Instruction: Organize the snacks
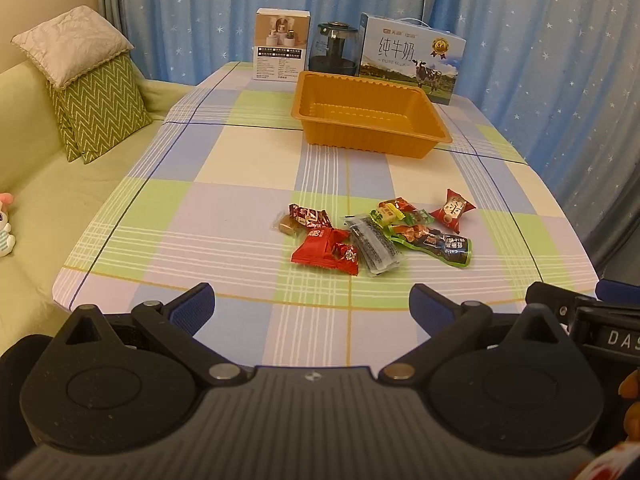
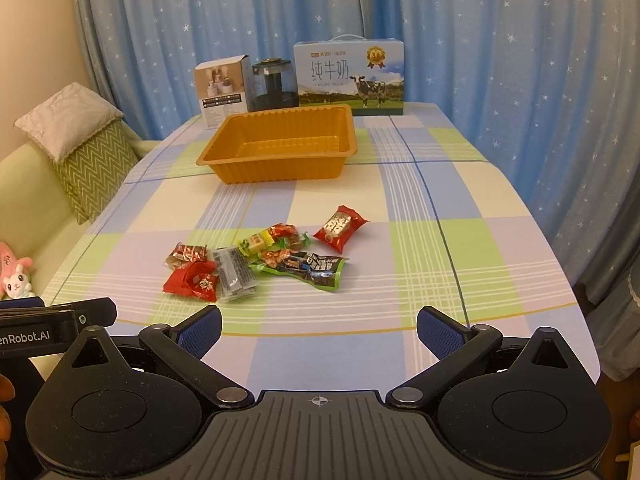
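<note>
Mid-table, snack pile (image 2: 256, 264) overlapping, lower packets part-hidden; left gripper (image 1: 312, 312), right gripper (image 2: 320, 330) both spread apart, empty.

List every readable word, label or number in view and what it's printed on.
"纯牛奶" and "PURE MILK": milk carton.
"enRobot.AI", cut off at the frame edge: left tongs' body.
"DAS", cut off: right tongs' body.
Snack wrappers, small white box, carton's medal: print too small or blurred to read.

so I count roughly eight wrapped snacks (image 2: 256, 262), one orange tray (image 2: 280, 146), two boxes (image 2: 348, 76), one dark jar (image 2: 274, 82), two cushions (image 2: 80, 148).
</note>
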The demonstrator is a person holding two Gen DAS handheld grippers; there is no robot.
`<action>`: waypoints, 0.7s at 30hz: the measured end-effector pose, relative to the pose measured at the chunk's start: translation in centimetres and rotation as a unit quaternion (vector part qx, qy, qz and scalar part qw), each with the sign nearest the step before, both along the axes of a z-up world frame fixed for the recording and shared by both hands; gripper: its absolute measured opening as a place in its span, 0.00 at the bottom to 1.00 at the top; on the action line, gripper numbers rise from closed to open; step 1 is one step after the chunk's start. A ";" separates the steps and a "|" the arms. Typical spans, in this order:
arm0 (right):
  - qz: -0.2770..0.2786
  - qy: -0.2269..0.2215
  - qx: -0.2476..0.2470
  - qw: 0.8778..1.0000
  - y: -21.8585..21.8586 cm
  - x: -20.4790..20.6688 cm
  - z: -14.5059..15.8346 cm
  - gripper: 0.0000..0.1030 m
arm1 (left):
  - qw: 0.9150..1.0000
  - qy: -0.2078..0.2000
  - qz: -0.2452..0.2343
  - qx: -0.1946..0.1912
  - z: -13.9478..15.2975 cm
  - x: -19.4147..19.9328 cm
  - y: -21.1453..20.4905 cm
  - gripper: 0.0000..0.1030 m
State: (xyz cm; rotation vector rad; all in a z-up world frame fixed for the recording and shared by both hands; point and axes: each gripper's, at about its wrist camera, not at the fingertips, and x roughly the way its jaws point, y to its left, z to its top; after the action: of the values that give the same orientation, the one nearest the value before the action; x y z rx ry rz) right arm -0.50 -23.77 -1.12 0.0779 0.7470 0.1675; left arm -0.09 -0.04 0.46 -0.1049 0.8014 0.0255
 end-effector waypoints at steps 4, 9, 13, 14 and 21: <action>0.000 -0.001 0.000 1.000 0.0 0.0 0.0 1.00 | 1.000 0.000 0.000 0.001 0.0 0.1 -0.1 1.00; -0.001 -0.002 -0.001 1.000 0.0 -0.1 0.1 1.00 | 1.000 -0.001 -0.002 0.000 0.1 0.1 -0.1 1.00; -0.001 -0.001 -0.001 1.000 -0.1 -0.1 0.1 1.00 | 1.000 -0.002 -0.002 0.000 0.2 0.1 -0.1 1.00; -0.001 -0.001 -0.001 1.000 -0.1 0.0 0.1 1.00 | 1.000 -0.002 -0.002 0.000 0.2 0.1 -0.1 1.00; -0.001 -0.001 -0.001 1.000 -0.1 0.0 0.1 1.00 | 1.000 -0.002 -0.003 -0.001 0.1 0.0 0.0 1.00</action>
State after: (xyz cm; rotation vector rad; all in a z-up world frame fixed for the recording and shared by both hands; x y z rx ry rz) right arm -0.52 -23.86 -1.03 0.0760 0.7448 0.1650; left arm -0.07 -0.08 0.60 -0.1037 0.7970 0.0195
